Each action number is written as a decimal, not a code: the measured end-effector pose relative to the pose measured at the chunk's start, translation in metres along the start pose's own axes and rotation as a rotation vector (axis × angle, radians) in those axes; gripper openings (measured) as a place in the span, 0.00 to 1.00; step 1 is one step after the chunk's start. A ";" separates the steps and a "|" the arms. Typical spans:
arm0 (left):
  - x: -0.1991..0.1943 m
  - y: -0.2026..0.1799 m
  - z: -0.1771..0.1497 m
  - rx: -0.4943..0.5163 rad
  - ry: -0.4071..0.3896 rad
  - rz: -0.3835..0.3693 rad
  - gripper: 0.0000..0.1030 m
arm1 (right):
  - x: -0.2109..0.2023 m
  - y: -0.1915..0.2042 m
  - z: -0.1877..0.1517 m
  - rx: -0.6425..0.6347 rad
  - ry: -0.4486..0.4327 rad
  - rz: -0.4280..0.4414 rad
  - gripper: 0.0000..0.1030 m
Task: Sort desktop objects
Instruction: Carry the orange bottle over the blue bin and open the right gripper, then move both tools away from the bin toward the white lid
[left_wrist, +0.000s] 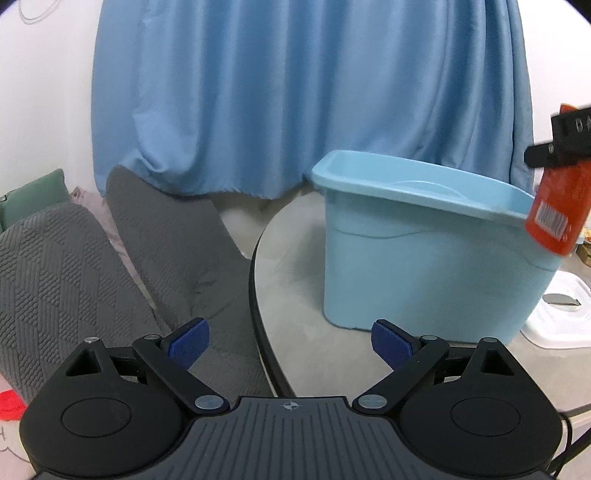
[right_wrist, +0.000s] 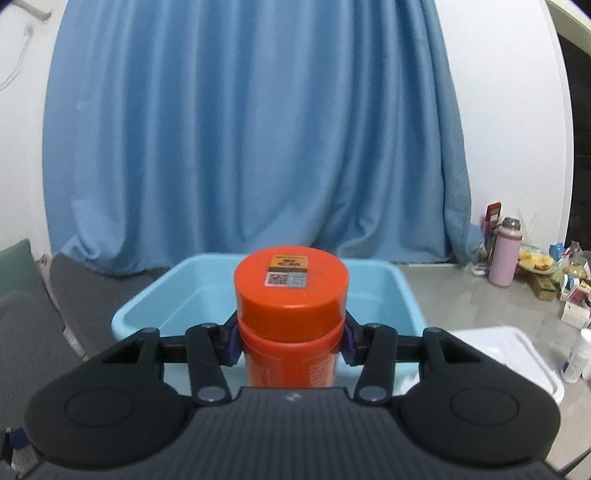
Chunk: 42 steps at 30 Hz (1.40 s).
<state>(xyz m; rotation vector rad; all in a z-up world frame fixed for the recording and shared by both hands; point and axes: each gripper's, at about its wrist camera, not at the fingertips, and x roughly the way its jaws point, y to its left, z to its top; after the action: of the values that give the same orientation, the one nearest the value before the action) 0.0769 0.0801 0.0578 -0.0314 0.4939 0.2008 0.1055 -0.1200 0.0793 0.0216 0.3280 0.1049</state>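
The right wrist view alone shows the orange jar (right_wrist: 291, 295) from above: a round lid carrying a sticker with a QR code and small print too blurred to read. It also shows the far end of the table (right_wrist: 443, 291), where a pink bottle (right_wrist: 504, 254), a plate of yellow food (right_wrist: 535, 261) and small boxes and packets are crowded near the blue curtain (right_wrist: 258, 129). A white lidded box (right_wrist: 517, 354) sits to the right of the light blue tub (right_wrist: 406, 291).

The left wrist view shows what the other hides: the tub (left_wrist: 424, 280) from the side, standing on the rounded table edge (left_wrist: 295, 295), with a grey textured sofa (left_wrist: 74, 266) to the left. At its right border the jar (left_wrist: 557, 206) appears in profile, tilted, with a white barcode on its orange wall, hanging over the tub's near right rim. A black part of the other gripper crosses it, bearing pale letters, perhaps "DA", cut off by the frame.

The right gripper (right_wrist: 291, 341) pinches the jar just under its lid, blue pads pressed on both sides, holding it above the tub's open interior. The left gripper (left_wrist: 291, 343) is spread wide with nothing between its blue pads (left_wrist: 190, 341), hovering over the table edge just before the tub.
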 end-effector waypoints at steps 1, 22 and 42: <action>0.001 -0.001 0.002 -0.002 -0.002 -0.001 0.93 | 0.001 -0.001 0.005 0.003 -0.012 -0.001 0.48; 0.031 -0.023 0.014 0.020 0.017 -0.004 0.93 | 0.097 -0.023 0.016 -0.028 0.069 -0.027 0.48; -0.006 -0.037 0.007 0.048 0.003 -0.099 0.93 | 0.007 -0.043 -0.004 -0.045 -0.011 -0.080 0.80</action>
<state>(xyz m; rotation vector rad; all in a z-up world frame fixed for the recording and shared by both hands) 0.0826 0.0434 0.0660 -0.0095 0.4982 0.0916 0.1153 -0.1620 0.0715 -0.0358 0.3155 0.0327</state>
